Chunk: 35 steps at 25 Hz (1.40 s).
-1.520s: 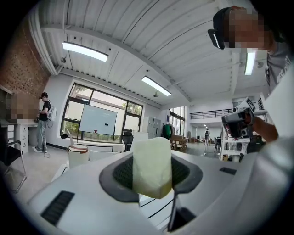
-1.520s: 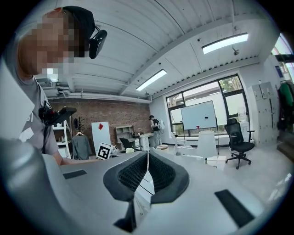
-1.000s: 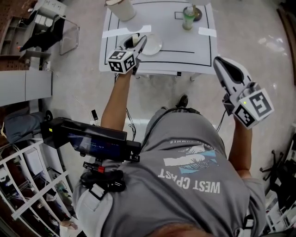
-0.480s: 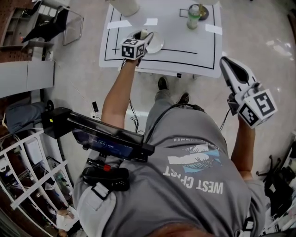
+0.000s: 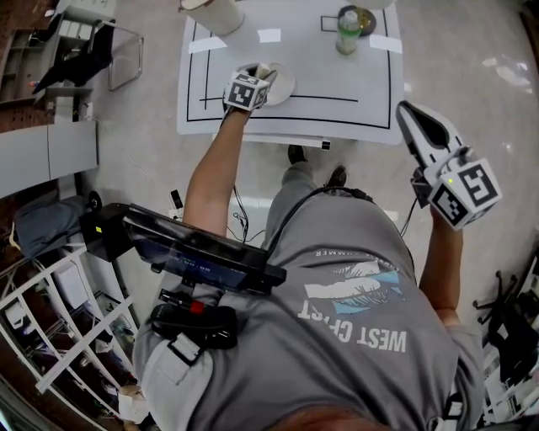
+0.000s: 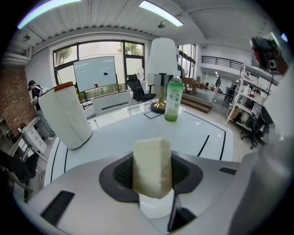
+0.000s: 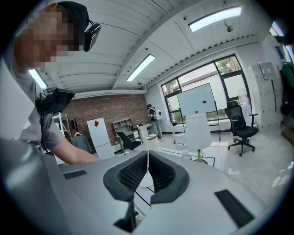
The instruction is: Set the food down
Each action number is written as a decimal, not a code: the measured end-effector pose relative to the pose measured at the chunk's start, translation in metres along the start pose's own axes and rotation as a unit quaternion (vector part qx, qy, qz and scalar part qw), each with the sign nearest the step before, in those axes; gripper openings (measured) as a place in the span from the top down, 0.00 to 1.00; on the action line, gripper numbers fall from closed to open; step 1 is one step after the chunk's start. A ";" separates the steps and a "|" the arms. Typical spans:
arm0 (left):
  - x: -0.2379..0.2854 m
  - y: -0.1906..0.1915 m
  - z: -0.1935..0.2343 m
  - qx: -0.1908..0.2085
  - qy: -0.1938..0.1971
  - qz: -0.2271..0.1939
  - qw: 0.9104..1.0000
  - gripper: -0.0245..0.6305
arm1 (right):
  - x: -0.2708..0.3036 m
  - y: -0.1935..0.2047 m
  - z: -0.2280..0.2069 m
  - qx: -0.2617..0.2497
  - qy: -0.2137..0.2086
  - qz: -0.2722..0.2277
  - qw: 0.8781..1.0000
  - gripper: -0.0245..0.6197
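A pale wedge of food [image 6: 152, 160] stands upright between the pads of my left gripper [image 6: 152, 183], which is shut on it. In the head view the left gripper [image 5: 261, 77] reaches over the near-left part of the white table [image 5: 337, 93], at the left edge of a white plate [image 5: 284, 85]. The plate [image 6: 156, 209] shows as a white round shape right under the food; whether they touch cannot be told. My right gripper [image 5: 407, 114] hangs off the table's right side over the floor. It is shut with nothing in it, its pads meeting in the right gripper view [image 7: 148, 158].
A paper towel roll [image 5: 210, 13] stands at the table's far left. A green bottle [image 5: 347, 32] stands beside a lamp base [image 5: 365, 18] at the far middle. Black lines mark the tabletop. A white rack [image 5: 59, 337] stands on the floor at lower left.
My left gripper has moved forward with the food, from the table's near edge to above the plate's edge. The right gripper has hardly moved.
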<state>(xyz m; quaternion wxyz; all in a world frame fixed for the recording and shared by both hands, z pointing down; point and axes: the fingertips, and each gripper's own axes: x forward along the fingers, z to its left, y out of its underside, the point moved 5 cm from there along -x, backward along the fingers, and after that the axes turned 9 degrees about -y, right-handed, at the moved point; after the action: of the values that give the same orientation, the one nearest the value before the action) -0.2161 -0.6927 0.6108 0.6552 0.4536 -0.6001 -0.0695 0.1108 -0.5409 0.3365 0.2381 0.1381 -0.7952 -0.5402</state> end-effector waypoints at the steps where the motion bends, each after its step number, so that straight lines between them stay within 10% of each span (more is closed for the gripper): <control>1: 0.003 0.001 0.001 0.009 0.000 0.007 1.000 0.73 | 0.002 0.000 -0.002 0.002 0.002 -0.001 1.000 0.95; 18: 0.041 0.072 0.028 0.133 0.009 0.147 0.980 0.73 | 0.042 0.012 -0.002 0.020 0.021 0.006 1.000 0.95; 35: 0.053 0.045 -0.002 0.288 0.026 0.145 0.946 0.73 | 0.046 0.019 -0.014 0.039 0.017 0.011 0.999 0.95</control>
<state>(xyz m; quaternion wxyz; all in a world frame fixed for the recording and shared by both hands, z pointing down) -0.2207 -0.6991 0.6799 0.5148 0.5330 -0.6365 0.2139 0.0798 -0.5670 0.3684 0.2513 0.1478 -0.8133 -0.5034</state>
